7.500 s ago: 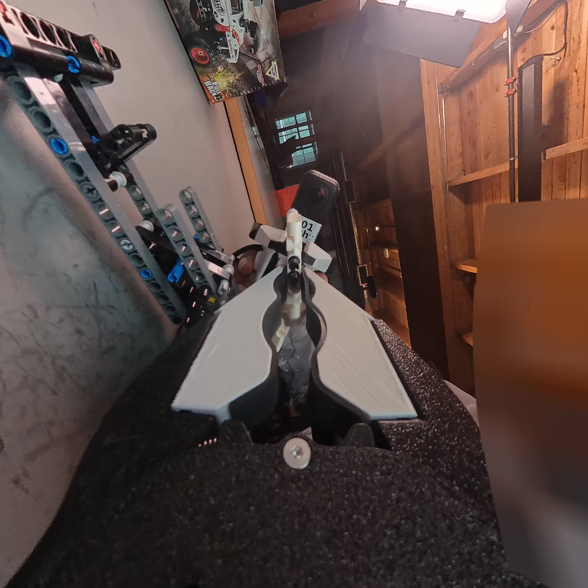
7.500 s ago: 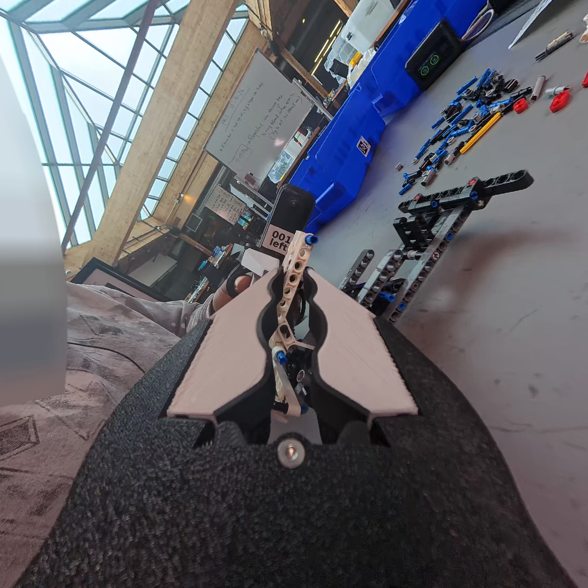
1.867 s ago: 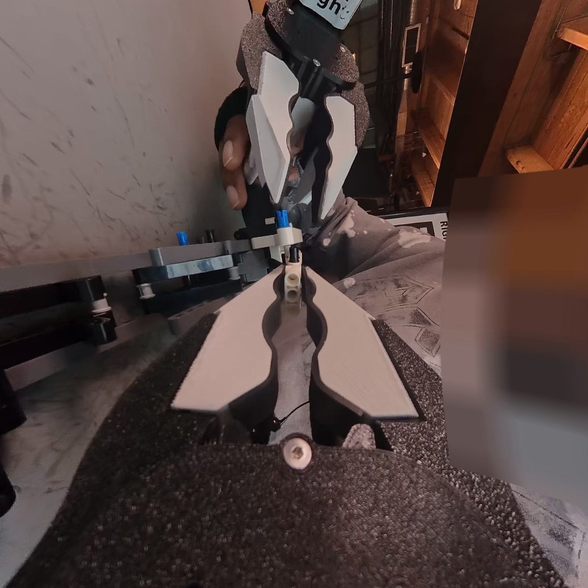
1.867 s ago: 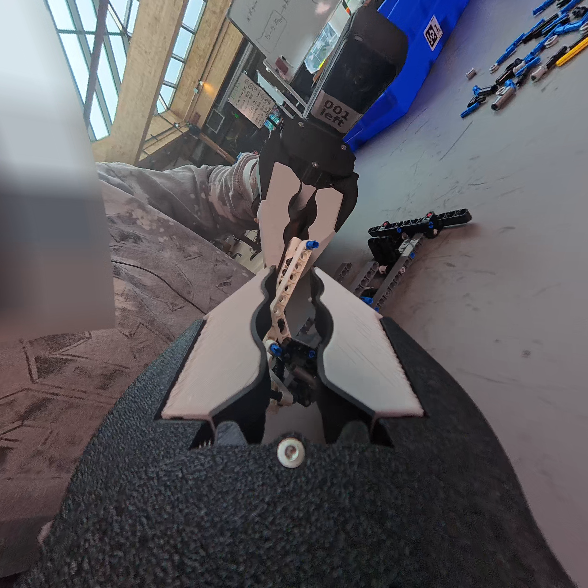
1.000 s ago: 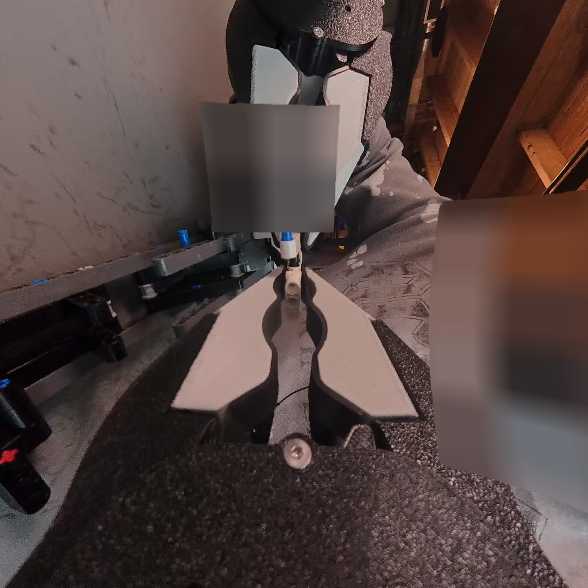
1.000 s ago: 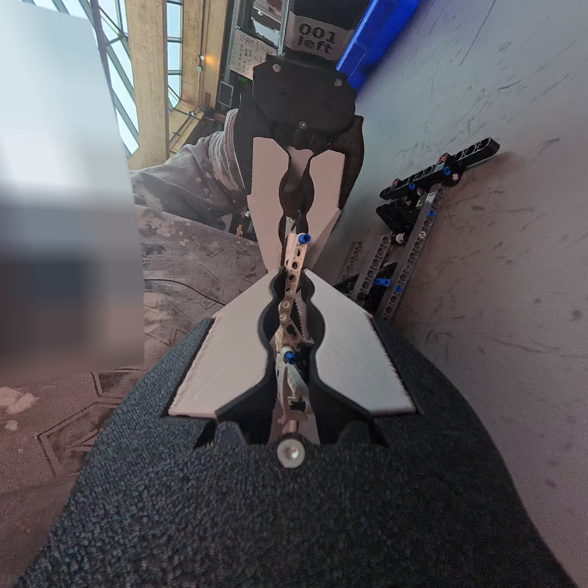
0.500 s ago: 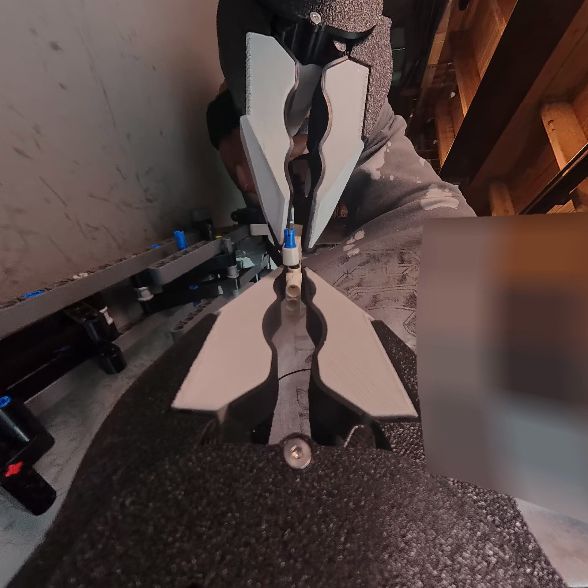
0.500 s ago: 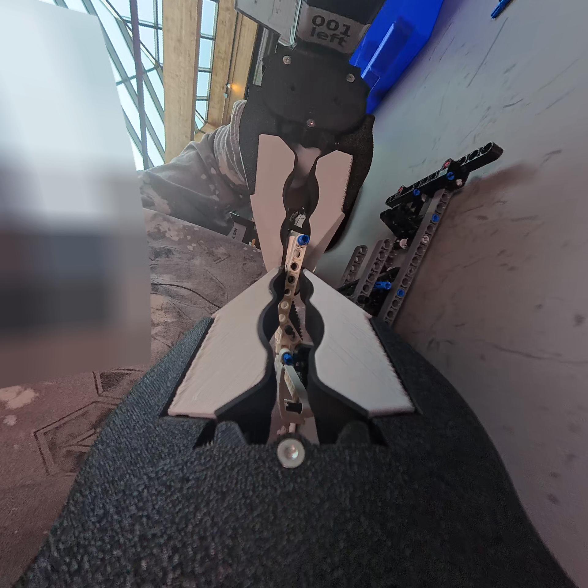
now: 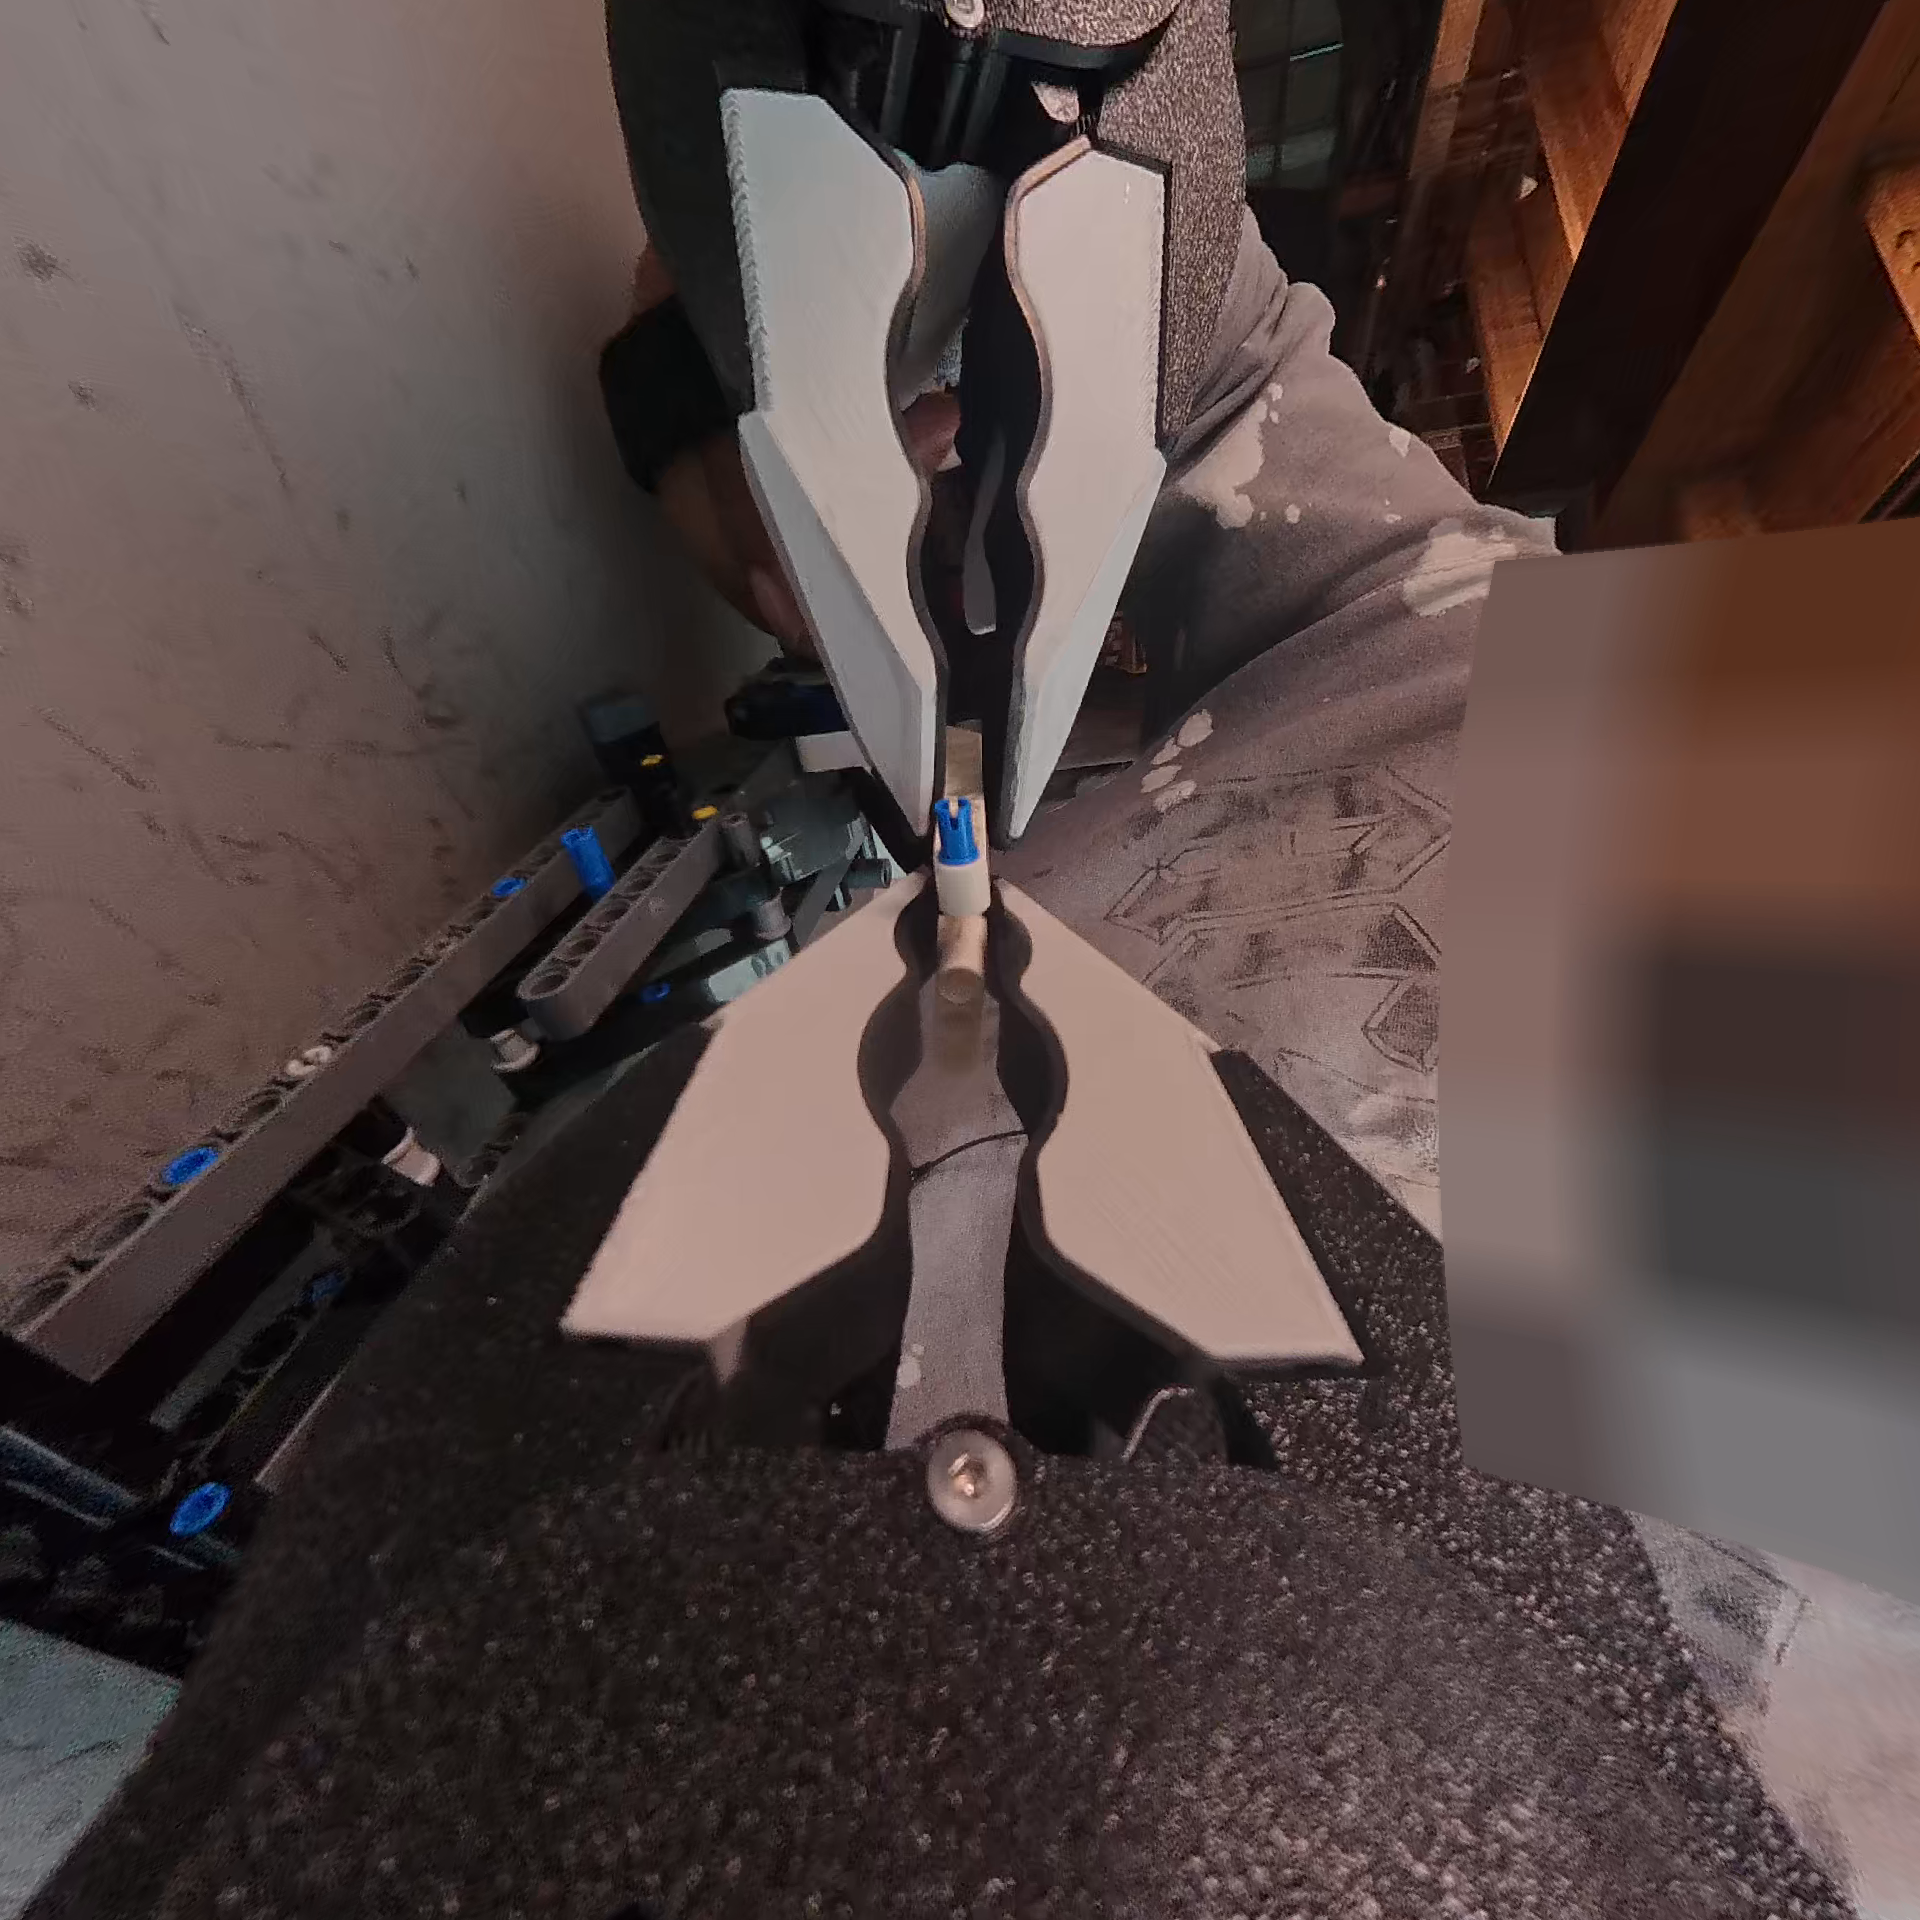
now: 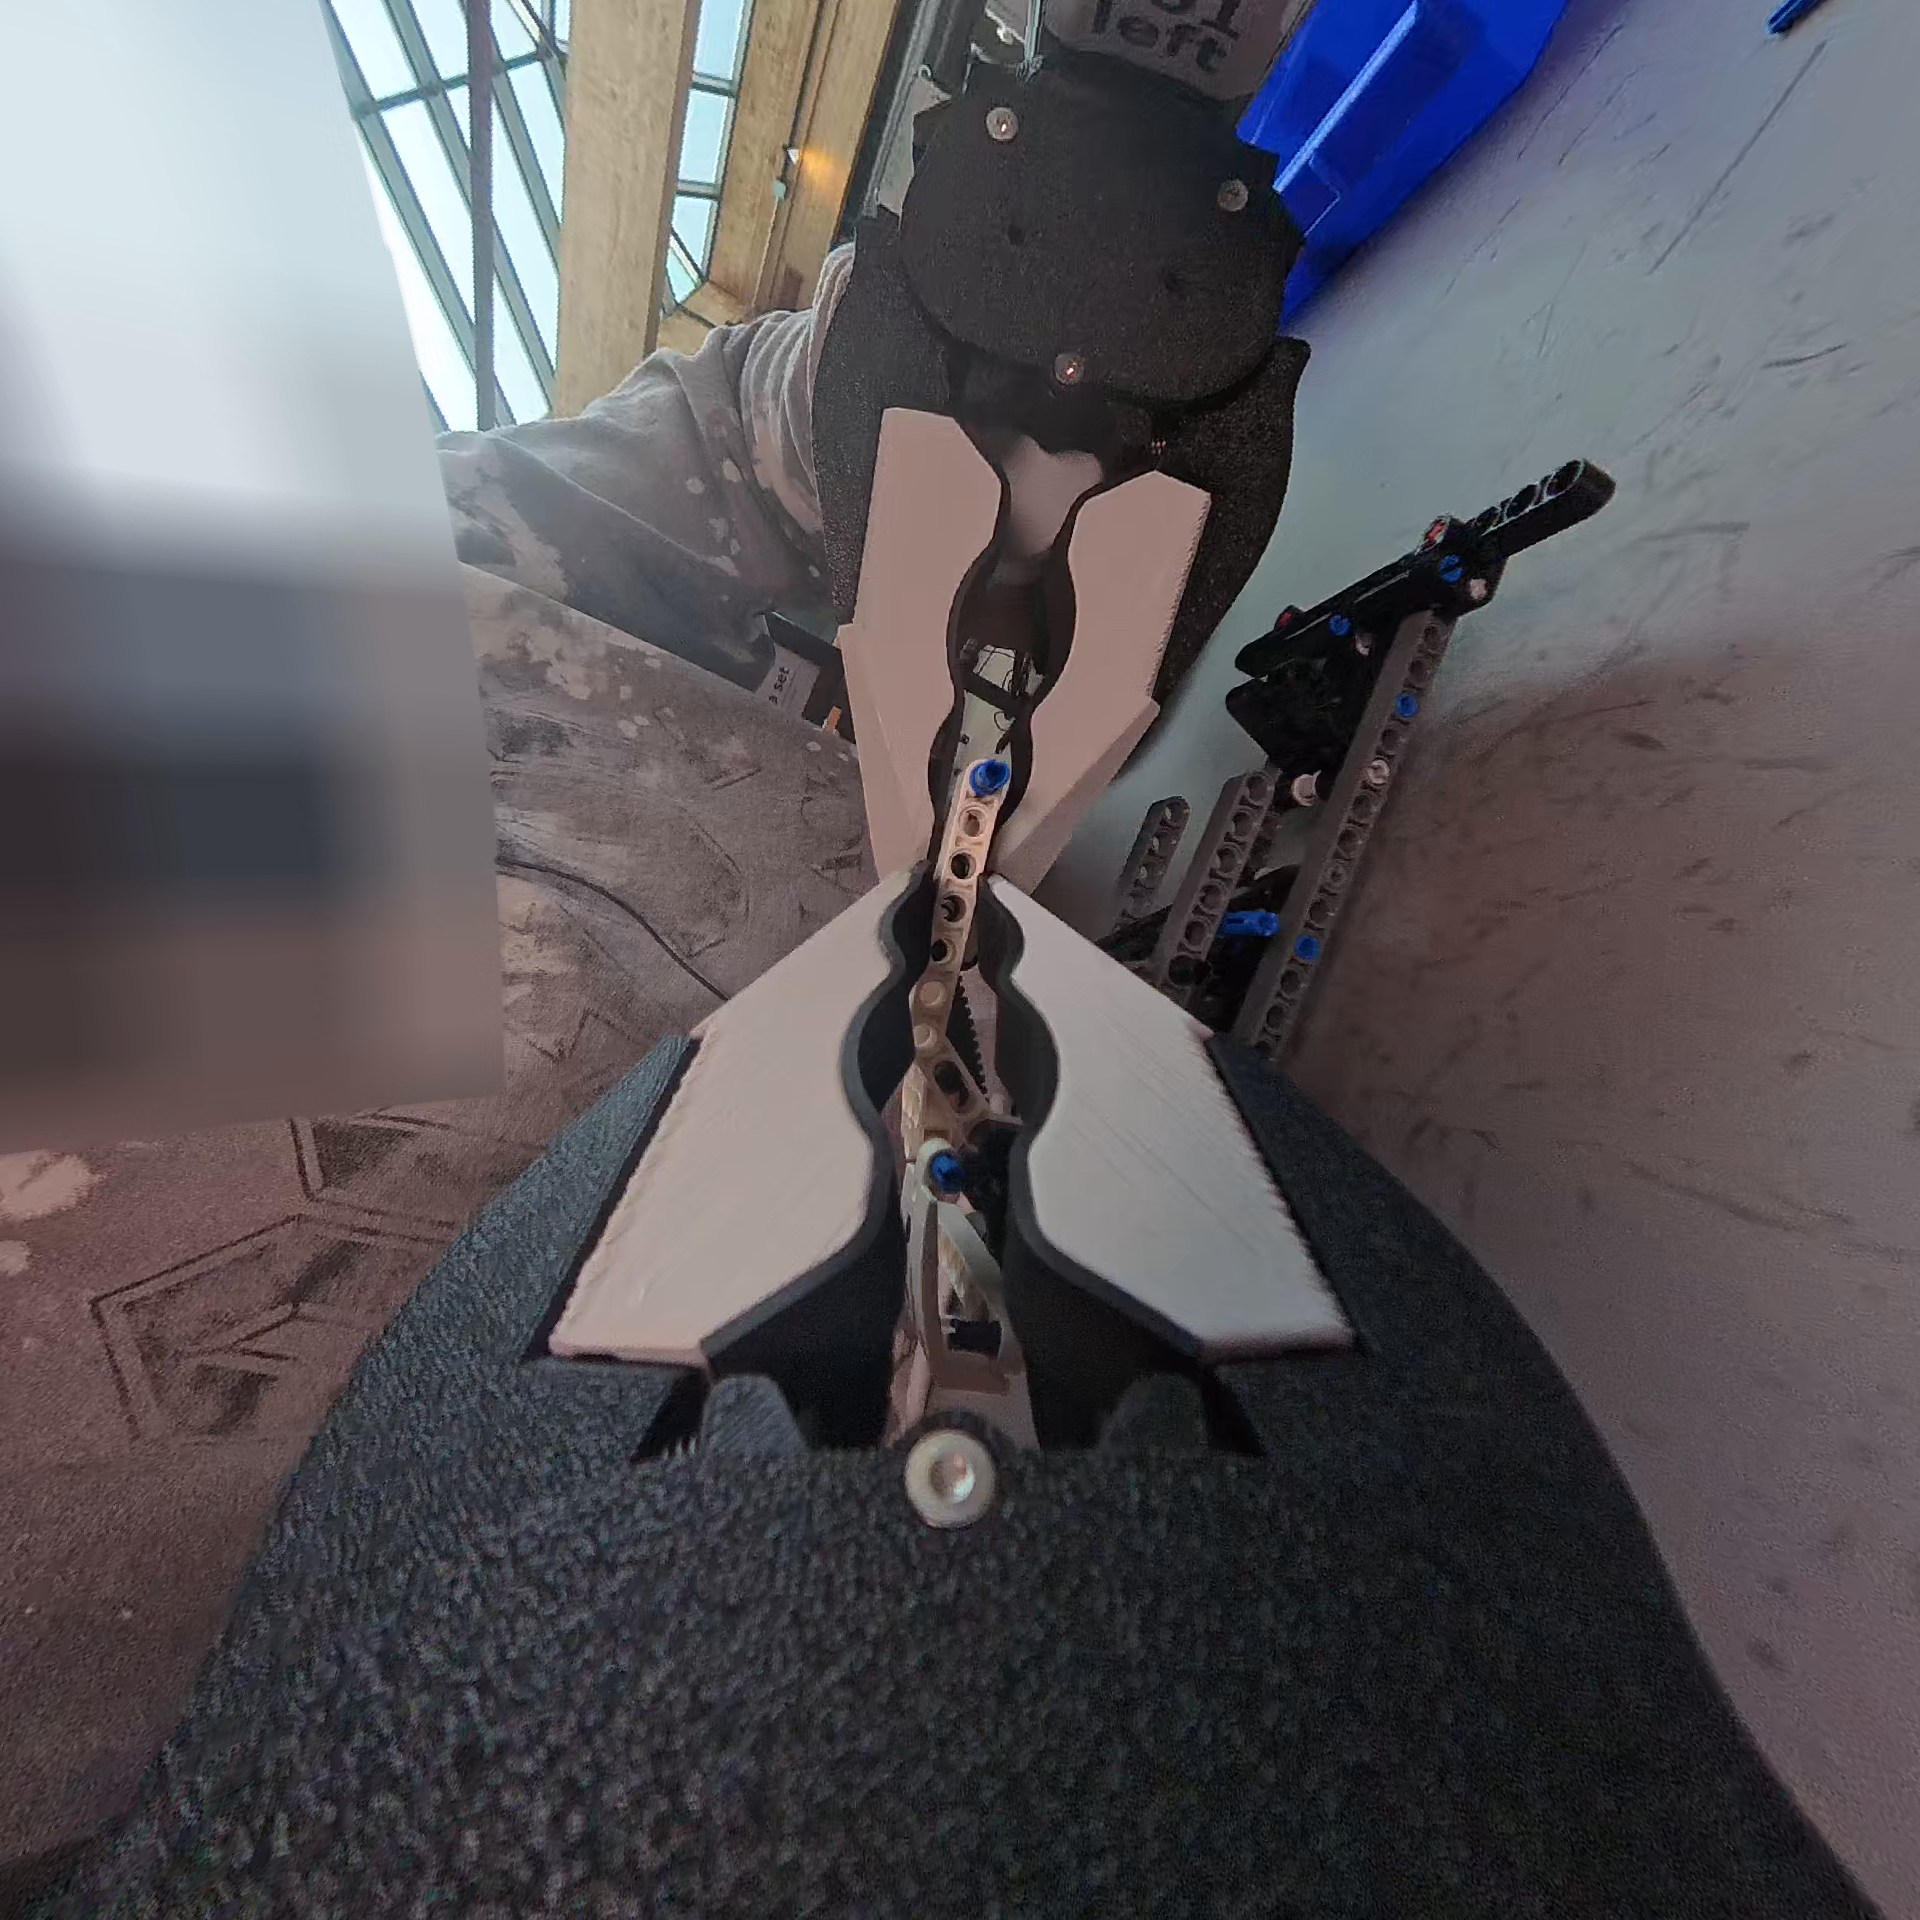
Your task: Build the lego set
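Two hand-held grippers: left [image 9: 958,902], right [image 10: 958,883]; one white beam [image 10: 961,862]; one grey-black frame assembly [image 10: 1340,810]; one blue bin [image 10: 1382,125].

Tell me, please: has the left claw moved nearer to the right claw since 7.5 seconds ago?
Yes. In the right wrist view, the left claw was small and distant; now it looms large, tips beside the white beam that the right claw grips.

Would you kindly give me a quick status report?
Left gripper shut on tan piece. Right gripper shut on white beam, blue pin at its tip. Grippers tip to tip; nothing between.
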Motion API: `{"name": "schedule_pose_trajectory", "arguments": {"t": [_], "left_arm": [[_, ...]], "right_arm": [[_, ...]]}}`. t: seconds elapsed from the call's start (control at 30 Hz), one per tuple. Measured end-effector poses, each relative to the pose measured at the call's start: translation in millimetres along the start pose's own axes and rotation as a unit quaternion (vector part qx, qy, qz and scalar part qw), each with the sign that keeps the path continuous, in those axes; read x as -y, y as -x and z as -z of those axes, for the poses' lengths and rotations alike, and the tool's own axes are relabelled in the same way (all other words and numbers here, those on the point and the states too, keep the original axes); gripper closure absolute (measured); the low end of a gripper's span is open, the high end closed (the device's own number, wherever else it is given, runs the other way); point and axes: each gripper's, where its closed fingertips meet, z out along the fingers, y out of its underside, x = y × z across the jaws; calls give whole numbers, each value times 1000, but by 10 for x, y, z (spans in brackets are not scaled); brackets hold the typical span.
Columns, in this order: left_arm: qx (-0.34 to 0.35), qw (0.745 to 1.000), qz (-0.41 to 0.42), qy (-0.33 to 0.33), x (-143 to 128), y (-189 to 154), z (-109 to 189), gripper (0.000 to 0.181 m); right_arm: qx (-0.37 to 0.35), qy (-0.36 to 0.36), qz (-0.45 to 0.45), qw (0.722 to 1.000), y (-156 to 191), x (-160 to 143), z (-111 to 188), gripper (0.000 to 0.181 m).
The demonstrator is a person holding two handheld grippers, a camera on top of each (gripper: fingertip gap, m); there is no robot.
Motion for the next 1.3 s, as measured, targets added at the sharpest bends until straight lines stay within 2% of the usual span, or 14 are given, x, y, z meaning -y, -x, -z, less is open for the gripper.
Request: {"name": "schedule_pose_trajectory", "arguments": {"t": [0.1,0.23,0.47,0.57,0.63,0.67,0.73,0.83,0.97,1.13,1.3], "left_arm": [[17,1000,-21,6,8,-6,-9,176],[19,1000,-18,-5,35,17,-12,177],[-20,999,-5,-44,-9,15,-59,176],[-56,993,21,-106,50,38,14,176],[-64,989,25,-129,77,60,53,176],[-67,988,25,-136,83,61,62,176],[-73,987,23,-139,78,55,59,175],[-77,987,24,-141,97,56,61,175],[-77,987,38,-139,113,69,56,173],[-73,986,61,-138,110,95,67,175],[-70,984,64,-154,163,90,132,174]], "right_arm": [[0,24,4,1000,26,-13,4,175],[-39,67,28,997,-3,-16,17,174],[-86,143,56,984,-14,-83,-13,173],[-157,133,154,966,-89,-8,-20,168],[-166,128,193,959,15,-1,-12,140],[-184,129,217,950,47,-4,-6,135],[-256,149,290,910,-5,-36,11,126],[-335,176,332,864,-129,-86,-30,124],[-383,192,378,821,-221,-95,-43,136],[-387,198,419,797,-248,-87,-49,138],[-361,169,410,821,-245,-57,-43,139]]}}
